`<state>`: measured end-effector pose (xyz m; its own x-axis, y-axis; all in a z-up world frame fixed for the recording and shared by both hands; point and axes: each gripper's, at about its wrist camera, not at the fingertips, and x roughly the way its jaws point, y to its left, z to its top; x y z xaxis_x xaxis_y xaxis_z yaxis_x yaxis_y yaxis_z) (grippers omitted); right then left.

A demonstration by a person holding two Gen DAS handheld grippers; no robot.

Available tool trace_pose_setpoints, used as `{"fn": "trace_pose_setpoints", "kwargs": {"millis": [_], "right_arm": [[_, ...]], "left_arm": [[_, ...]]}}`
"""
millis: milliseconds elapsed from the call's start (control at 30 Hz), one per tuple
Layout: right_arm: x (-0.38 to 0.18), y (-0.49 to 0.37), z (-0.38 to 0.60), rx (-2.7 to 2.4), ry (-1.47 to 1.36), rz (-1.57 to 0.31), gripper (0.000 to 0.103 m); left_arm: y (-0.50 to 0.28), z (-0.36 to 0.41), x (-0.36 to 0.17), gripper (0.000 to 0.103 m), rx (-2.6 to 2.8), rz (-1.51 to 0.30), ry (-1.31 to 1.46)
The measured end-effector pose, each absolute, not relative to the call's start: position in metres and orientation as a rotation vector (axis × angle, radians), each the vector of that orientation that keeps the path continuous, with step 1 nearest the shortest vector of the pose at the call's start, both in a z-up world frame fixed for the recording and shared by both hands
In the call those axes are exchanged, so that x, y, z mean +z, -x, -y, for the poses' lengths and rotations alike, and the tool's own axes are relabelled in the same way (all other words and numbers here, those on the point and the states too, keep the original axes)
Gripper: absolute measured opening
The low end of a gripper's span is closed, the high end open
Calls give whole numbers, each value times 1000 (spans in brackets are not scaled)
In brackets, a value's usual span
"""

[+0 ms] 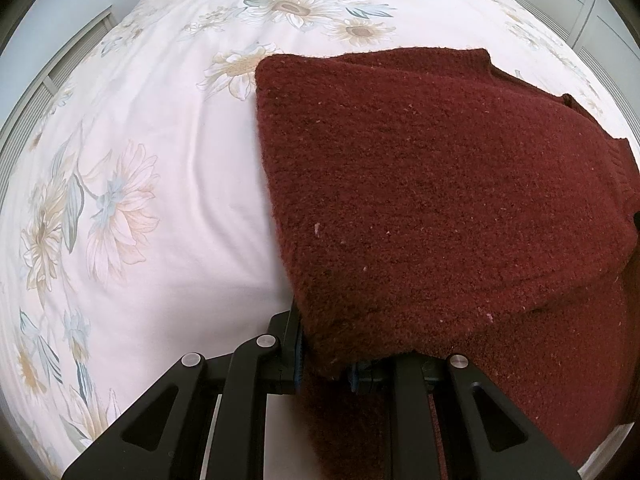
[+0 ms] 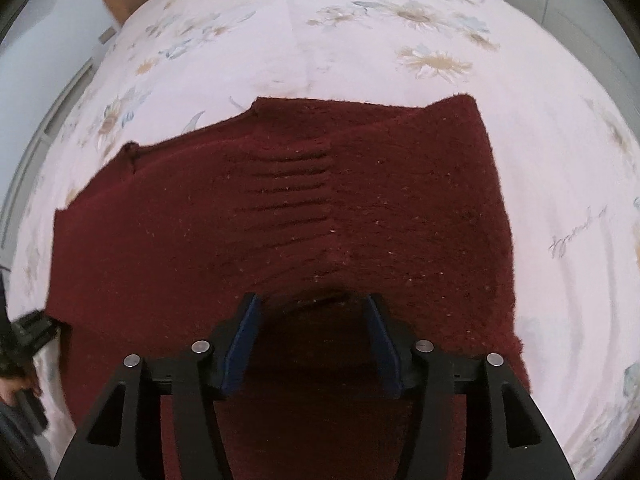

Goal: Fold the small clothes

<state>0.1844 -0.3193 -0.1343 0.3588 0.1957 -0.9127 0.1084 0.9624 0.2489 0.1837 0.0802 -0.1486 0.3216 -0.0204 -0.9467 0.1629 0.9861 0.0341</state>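
A dark red knitted sweater [image 1: 440, 184] lies partly folded on the bed, one layer doubled over another. My left gripper [image 1: 326, 364] is shut on the sweater's near edge, and the knit drapes over its fingers and hides the tips. In the right wrist view the sweater [image 2: 280, 208] fills the middle, with a ribbed patch near its centre. My right gripper [image 2: 312, 308] is open, its blue-padded fingers [image 2: 244, 332] standing wide apart over the sweater's near part, nothing between them.
The bed has a white sheet with pale flower print [image 1: 140, 160], also in the right wrist view [image 2: 560, 160]. Grey-white cabinets [image 1: 580, 4] and a wall flank the bed. The left gripper shows at the left edge of the right wrist view [image 2: 32, 328].
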Motion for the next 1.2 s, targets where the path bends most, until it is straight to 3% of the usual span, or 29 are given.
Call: {"fn": "trace_pose_setpoints", "kwargs": {"millis": [167, 233, 300, 333, 567, 867, 967, 1033, 1100, 1133, 1200], "right_arm": [[-141, -197, 317, 64, -334, -1239, 57], [-146, -202, 313, 68, -363, -1261, 51], [-147, -205, 308, 92, -364, -1265, 13], [-146, -205, 305, 106, -360, -1263, 11], [-120, -184, 294, 31, -108, -1181, 10], [-142, -182, 287, -15, -2, -1199, 11], [-142, -180, 288, -20, -11, -1178, 15], [-136, -176, 292, -21, -34, -1161, 25], [-130, -174, 294, -36, -29, -1153, 50], [-125, -172, 296, -41, -29, -1146, 57], [-114, -167, 300, -29, -38, -1128, 79]], "left_arm": [[-184, -78, -149, 15, -115, -1239, -135], [-185, -79, -149, 15, -114, -1239, -133], [-186, -79, -150, 15, -114, -1241, -132], [-186, -79, -150, 15, -114, -1242, -132], [-184, -80, -146, 15, -117, -1234, -140], [-183, -75, -151, 16, -110, -1228, -160], [-182, -74, -150, 17, -105, -1225, -165], [-180, -73, -147, 17, -105, -1233, -166], [-178, -73, -142, 19, -104, -1247, -150], [-176, -74, -139, 25, -102, -1251, -142], [-170, -75, -129, 53, -95, -1235, -140]]}}
